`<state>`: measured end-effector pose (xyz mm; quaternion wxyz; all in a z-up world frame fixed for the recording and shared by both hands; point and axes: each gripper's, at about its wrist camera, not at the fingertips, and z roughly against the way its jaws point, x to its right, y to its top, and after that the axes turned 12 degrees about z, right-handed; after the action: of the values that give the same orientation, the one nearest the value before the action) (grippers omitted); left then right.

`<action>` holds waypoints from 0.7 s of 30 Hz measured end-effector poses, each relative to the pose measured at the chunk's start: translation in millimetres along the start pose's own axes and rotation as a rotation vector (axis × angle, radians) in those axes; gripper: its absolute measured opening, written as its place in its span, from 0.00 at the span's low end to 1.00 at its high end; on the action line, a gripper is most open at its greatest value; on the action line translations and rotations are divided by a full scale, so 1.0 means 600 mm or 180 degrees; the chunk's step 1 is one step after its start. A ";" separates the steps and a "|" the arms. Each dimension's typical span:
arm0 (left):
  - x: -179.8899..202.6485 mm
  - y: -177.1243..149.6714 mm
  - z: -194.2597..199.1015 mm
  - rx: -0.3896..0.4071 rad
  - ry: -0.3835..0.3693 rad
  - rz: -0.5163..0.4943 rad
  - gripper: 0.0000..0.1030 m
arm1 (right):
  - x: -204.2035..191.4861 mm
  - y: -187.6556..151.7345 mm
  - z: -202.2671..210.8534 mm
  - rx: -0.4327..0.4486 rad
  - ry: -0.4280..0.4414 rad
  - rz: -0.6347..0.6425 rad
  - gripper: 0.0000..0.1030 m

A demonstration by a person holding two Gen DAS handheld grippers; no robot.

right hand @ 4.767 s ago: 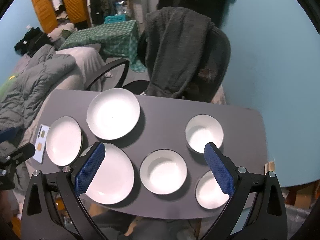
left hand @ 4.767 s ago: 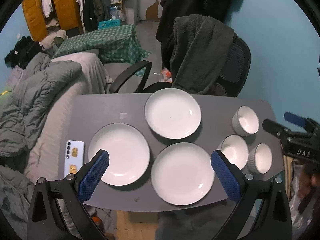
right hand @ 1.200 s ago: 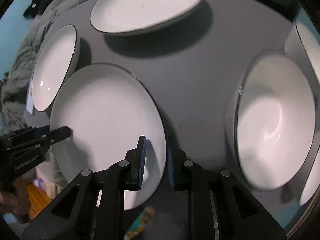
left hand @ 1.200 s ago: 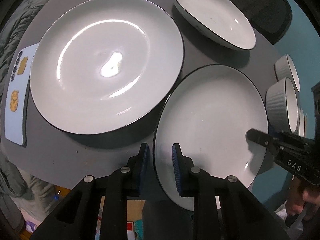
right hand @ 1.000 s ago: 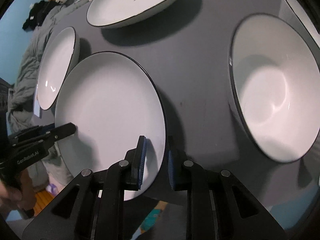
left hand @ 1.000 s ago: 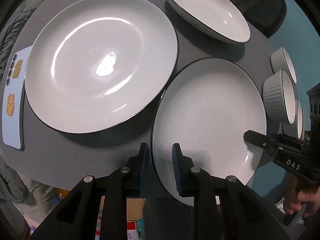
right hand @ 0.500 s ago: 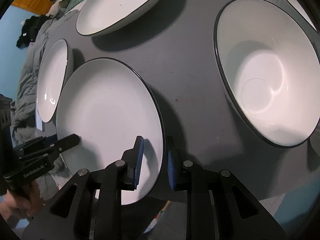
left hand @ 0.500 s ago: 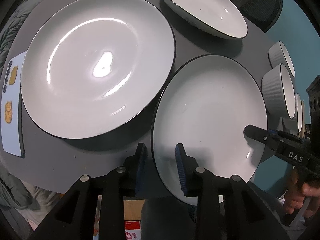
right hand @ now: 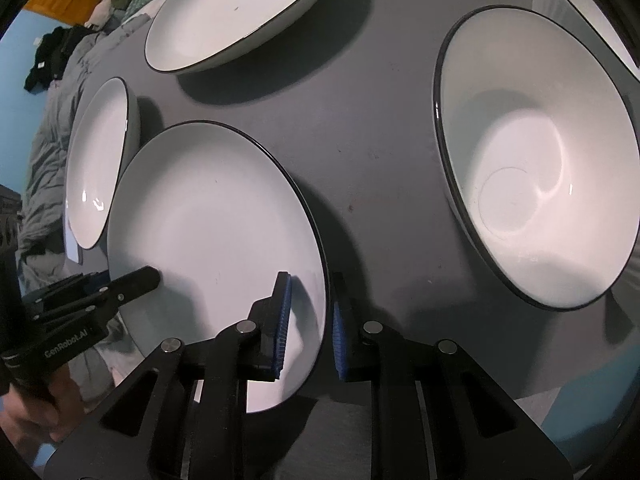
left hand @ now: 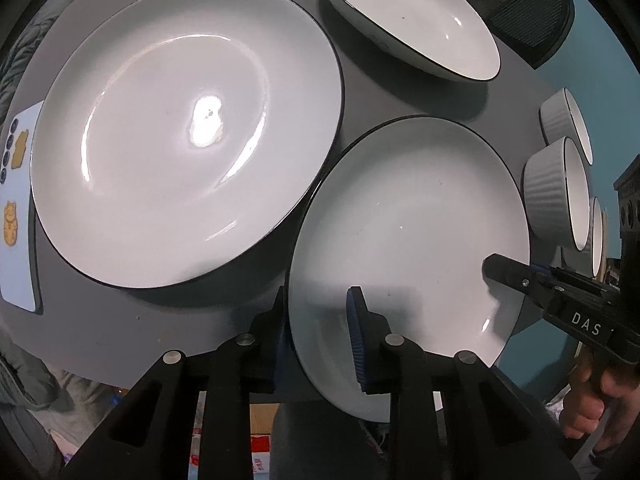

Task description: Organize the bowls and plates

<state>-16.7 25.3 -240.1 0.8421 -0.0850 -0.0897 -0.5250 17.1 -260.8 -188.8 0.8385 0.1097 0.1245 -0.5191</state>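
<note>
Dark grey matte surface (left hand: 120,320), rounded at its corners, seen from close above. Around it: teal wall at 3 o'clock in the left view, black mesh chair back (left hand: 532,20) at 1 o'clock, grey bedding (right hand: 44,184) at 9 o'clock in the right view, orange wardrobe doors at 11 o'clock. Three white plates with thin black rims: large plate (left hand: 188,132) at 10 o'clock, far plate (left hand: 412,16) at 12 o'clock, near plate (left hand: 412,240) at the front edge. Three white bowls in the left view, ribbed outside, lined up at 3 o'clock; nearest bowl (right hand: 536,156) large in the right view at 2 o'clock. One pale phone (left hand: 16,208) with cat stickers at 9 o'clock. Left hand-held gripper (left hand: 316,340) straddling the near plate's left rim, jaws just closing, narrow, contact unclear. Right hand-held gripper (right hand: 308,328) nearly pressed together astride the opposite rim, touch unclear.
</note>
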 end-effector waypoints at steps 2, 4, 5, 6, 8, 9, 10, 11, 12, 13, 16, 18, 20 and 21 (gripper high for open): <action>0.001 -0.004 0.002 0.0017 0.0019 -0.0020 0.26 | 0.000 0.002 0.001 -0.0012 -0.0011 0.0022 0.17; 0.009 -0.002 -0.001 -0.0009 0.0043 -0.0057 0.26 | -0.004 0.003 -0.002 -0.0011 -0.0016 0.0064 0.17; 0.009 -0.002 0.000 -0.0032 0.0053 -0.0076 0.26 | -0.007 0.003 -0.004 -0.0009 -0.0019 0.0084 0.17; 0.011 -0.002 -0.001 -0.0053 0.0064 -0.0097 0.25 | -0.011 0.004 -0.006 -0.0013 -0.0030 0.0119 0.17; 0.017 -0.005 -0.002 -0.0065 0.0082 -0.0132 0.25 | -0.014 0.005 -0.005 -0.0014 -0.0043 0.0157 0.16; 0.020 -0.007 -0.002 -0.0078 0.0097 -0.0146 0.25 | -0.020 0.008 -0.008 -0.0015 -0.0044 0.0148 0.16; 0.022 -0.009 -0.002 -0.0094 0.0103 -0.0151 0.25 | -0.021 0.008 -0.008 -0.0012 -0.0039 0.0145 0.16; 0.025 -0.013 -0.002 -0.0102 0.0103 -0.0154 0.24 | -0.022 0.009 -0.008 -0.0005 -0.0037 0.0153 0.15; 0.027 -0.014 0.000 -0.0109 0.0095 -0.0160 0.24 | -0.025 0.010 -0.008 0.0005 -0.0035 0.0161 0.15; 0.029 -0.015 0.003 -0.0114 0.0086 -0.0163 0.24 | -0.026 0.010 -0.007 0.0004 -0.0029 0.0165 0.15; 0.035 -0.022 0.005 -0.0140 0.0095 -0.0177 0.24 | -0.028 0.010 -0.007 0.0010 -0.0012 0.0163 0.14; 0.034 -0.018 0.007 -0.0154 0.0106 -0.0184 0.24 | -0.029 0.010 -0.004 0.0014 -0.0009 0.0174 0.13; 0.036 -0.014 0.012 -0.0146 0.0098 -0.0187 0.24 | -0.033 0.010 0.001 0.0020 -0.0019 0.0196 0.12; 0.036 -0.013 0.016 -0.0133 0.0094 -0.0189 0.24 | -0.037 0.011 0.004 0.0021 -0.0031 0.0206 0.11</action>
<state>-14.7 5.2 -225.3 0.8254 -0.0921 -0.0689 -0.5528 13.8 -240.2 -179.0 0.8550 0.1140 0.1151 -0.4926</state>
